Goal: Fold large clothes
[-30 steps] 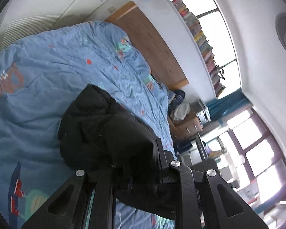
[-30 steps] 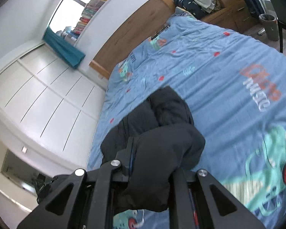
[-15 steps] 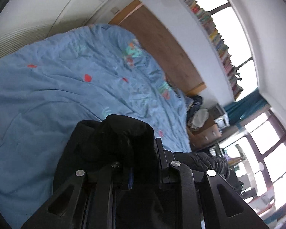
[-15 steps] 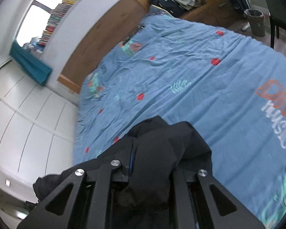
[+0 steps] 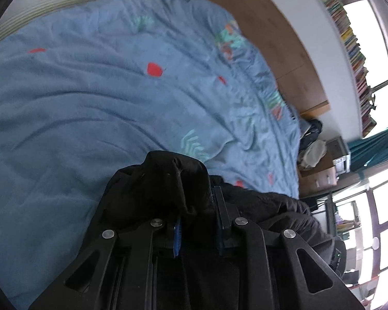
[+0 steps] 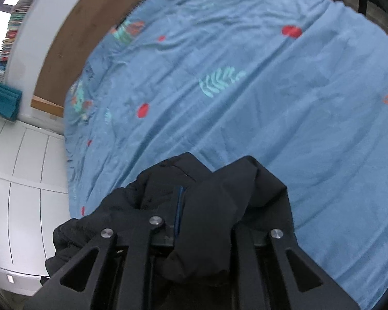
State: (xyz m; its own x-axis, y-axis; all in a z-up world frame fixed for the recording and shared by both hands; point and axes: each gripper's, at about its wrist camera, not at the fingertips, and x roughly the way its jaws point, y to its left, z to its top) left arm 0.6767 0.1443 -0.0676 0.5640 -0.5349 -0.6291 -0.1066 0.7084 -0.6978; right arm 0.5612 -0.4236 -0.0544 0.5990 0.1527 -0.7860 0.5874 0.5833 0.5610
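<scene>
Left wrist view showed a black jacket [image 5: 168, 188] bunched between the fingers of the left tool [image 5: 198, 206], a thick fold of it rising past the fingertips and hiding most of the near finger. The jaws of that tool were opening, with the fabric still pinched between them. More of the same garment spread to the right of the tool and down beneath it, lying on the bed.

In the right wrist view the jacket [image 6: 219, 193] was clamped in the right tool [image 6: 207, 206], whose jaws were closed on a fold that humped up ahead of the fingers and draped over the right-hand finger. A looser part of the cloth trailed off to the left of the tool, toward the edge of the bed.

Ahead of both tools stretched a blue duvet [image 5: 90, 90] printed with red spots, teal leaves and orange lettering, rumpled toward the far end. Beyond it stood a wooden headboard [image 5: 279, 41] against a white wall. Further out, seen from the left tool, were a long shelf of books [image 5: 354, 51] below a window, a teal curtain [image 5: 372, 149], and a heap of clothes [image 5: 310, 147] on a wooden chest of drawers [image 5: 320, 178]. White wardrobe doors [image 6: 18, 168] lay left of the right tool.
</scene>
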